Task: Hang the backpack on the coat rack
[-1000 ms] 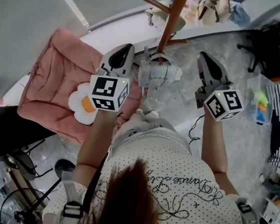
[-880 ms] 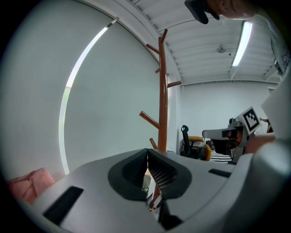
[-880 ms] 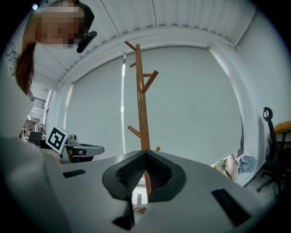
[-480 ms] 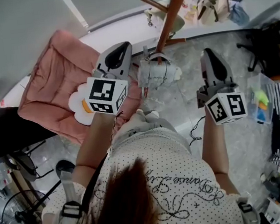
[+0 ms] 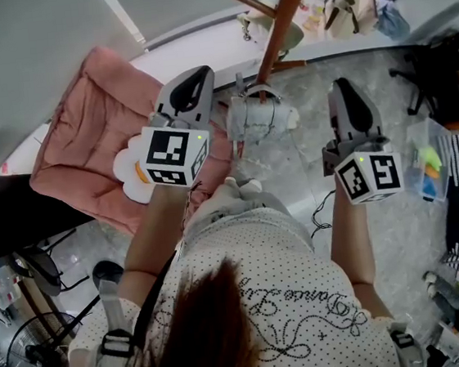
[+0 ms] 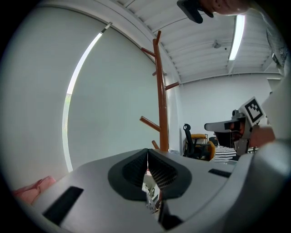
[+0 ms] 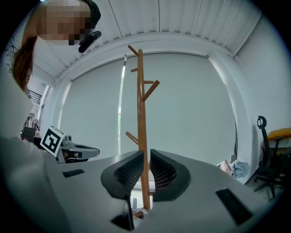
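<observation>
Now locate the grey backpack [image 5: 260,124] hung against the pole of the wooden coat rack [image 5: 283,18]. Note left gripper [image 5: 198,77] at its 10 o'clock, clenched tight, empty. Note right gripper [image 5: 341,88] at 3 o'clock, jaws opening, nothing between them. Observe pink cushion [image 5: 85,145] at 9 o'clock, office chair [image 5: 440,80] well apart at 3 o'clock.

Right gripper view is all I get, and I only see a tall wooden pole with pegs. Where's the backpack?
Observer: The head view shows the pale backpack right against the coat rack pole, low down.
Operator: Is my other gripper holding it?
Observer: The left gripper has its jaws together; whether a strap is pinched, I can't tell.
Operator: What else is over there?
Observer: A pink cushion lies left of the rack.
</observation>
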The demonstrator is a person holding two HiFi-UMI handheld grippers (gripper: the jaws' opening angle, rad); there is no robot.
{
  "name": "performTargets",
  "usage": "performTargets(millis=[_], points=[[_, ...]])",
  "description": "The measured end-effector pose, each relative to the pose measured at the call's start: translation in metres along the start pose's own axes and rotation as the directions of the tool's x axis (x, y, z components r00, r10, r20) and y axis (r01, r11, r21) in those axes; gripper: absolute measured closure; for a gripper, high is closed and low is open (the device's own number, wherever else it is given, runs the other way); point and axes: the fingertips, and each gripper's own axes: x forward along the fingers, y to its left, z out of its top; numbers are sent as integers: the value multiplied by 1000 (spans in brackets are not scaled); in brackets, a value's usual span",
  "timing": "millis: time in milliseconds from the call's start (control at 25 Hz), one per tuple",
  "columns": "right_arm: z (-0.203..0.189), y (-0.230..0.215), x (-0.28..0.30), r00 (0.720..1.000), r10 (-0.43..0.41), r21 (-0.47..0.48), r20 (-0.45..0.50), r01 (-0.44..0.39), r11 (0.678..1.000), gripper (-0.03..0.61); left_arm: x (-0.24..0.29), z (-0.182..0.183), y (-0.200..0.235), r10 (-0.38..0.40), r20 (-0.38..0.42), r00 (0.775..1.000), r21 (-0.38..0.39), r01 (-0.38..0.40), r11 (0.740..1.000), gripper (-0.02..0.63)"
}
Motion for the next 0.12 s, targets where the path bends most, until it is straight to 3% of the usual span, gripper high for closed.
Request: performTargets(millis=[120], points=[[-2,-1,0,1000,0,-4,-4,0,1000,540,0,-3,1,6,-5,1000,0,-6,1000,609]])
